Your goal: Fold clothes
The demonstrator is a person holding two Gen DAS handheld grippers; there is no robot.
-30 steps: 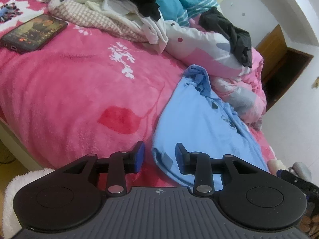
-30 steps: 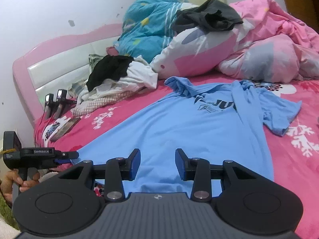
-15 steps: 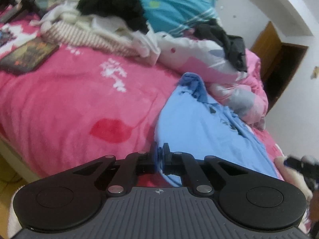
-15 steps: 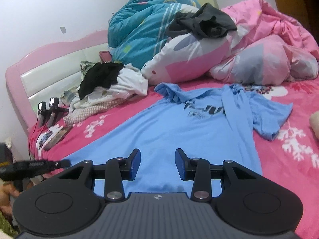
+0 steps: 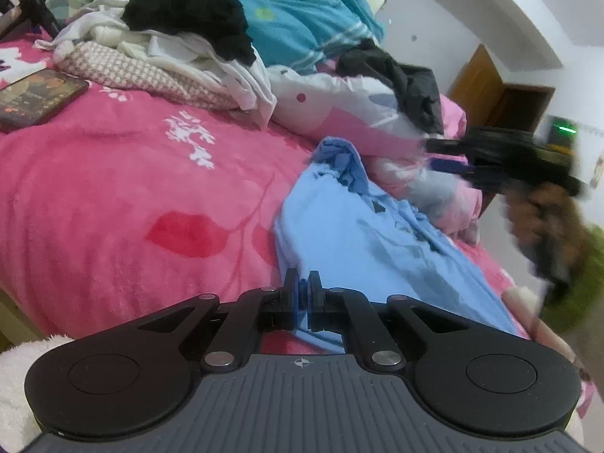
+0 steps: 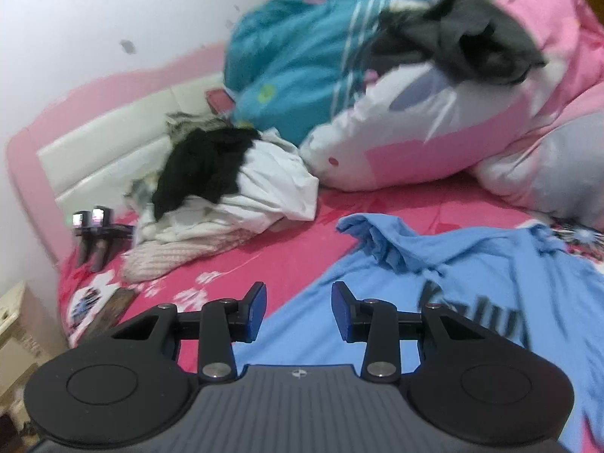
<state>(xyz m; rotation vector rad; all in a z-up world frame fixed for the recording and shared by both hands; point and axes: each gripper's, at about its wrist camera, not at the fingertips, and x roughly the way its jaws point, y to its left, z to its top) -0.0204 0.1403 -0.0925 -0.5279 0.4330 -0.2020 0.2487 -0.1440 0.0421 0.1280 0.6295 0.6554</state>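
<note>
A bedroom in a home is showing here. A bed with a pink headboard (image 6: 94,113) is filling both views, a pink flowered blanket (image 5: 113,196) is covering it, and bunched quilts (image 6: 302,49) and loose clothes (image 5: 181,37) are lying along it. What is probably a wooden door (image 5: 487,90) is standing in the white wall beyond.

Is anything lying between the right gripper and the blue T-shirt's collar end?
Nothing visible. The right gripper hangs open over the blue T-shirt, with only bare shirt cloth ahead. The clothes pile sits apart on the pink blanket.
</note>
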